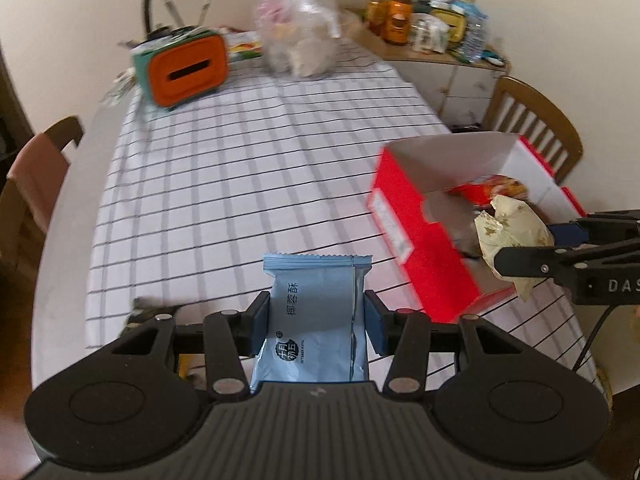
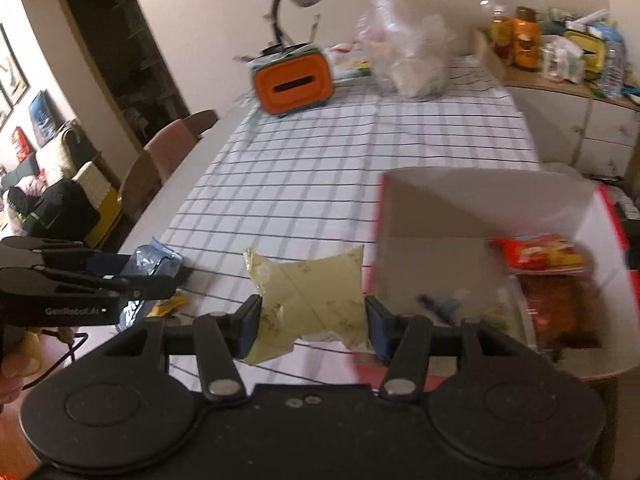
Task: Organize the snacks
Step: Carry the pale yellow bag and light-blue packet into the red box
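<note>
Two grippers, left gripper (image 1: 317, 320) clamped on blue snack packet (image 1: 316, 320), right gripper (image 2: 313, 326) clamped on cream snack pouch (image 2: 310, 300)

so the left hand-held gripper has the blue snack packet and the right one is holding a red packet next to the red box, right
Not quite. The right hand-held gripper is shut on a pale yellow packet, not a red one, as the right wrist view shows. The red packet lies inside the red box. The rest stands: the left hand-held gripper holds the blue snack packet.
</note>
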`<action>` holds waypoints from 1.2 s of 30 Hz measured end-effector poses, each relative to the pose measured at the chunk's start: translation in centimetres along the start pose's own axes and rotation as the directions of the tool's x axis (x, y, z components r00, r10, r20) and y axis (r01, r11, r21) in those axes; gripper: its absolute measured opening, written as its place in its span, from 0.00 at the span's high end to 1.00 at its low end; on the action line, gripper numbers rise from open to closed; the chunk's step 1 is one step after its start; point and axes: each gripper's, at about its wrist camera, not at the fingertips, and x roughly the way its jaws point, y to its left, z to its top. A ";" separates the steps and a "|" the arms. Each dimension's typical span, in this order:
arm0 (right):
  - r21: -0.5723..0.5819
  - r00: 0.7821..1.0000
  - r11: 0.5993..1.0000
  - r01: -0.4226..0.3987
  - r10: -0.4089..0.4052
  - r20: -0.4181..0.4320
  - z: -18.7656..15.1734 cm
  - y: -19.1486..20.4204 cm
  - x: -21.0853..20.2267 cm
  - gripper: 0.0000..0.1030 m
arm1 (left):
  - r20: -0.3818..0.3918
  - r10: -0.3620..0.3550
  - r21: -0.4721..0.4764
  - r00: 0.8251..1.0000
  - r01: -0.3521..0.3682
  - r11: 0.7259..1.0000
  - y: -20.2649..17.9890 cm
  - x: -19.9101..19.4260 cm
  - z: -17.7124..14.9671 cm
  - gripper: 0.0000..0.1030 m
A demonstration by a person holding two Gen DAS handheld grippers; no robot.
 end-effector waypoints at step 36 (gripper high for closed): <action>-0.180 0.984 0.979 0.094 -0.118 -0.131 6.2 -14.7 7.8 0.49 | -0.169 0.084 0.087 0.982 -0.070 0.994 -18.7 14.8 7.1 0.54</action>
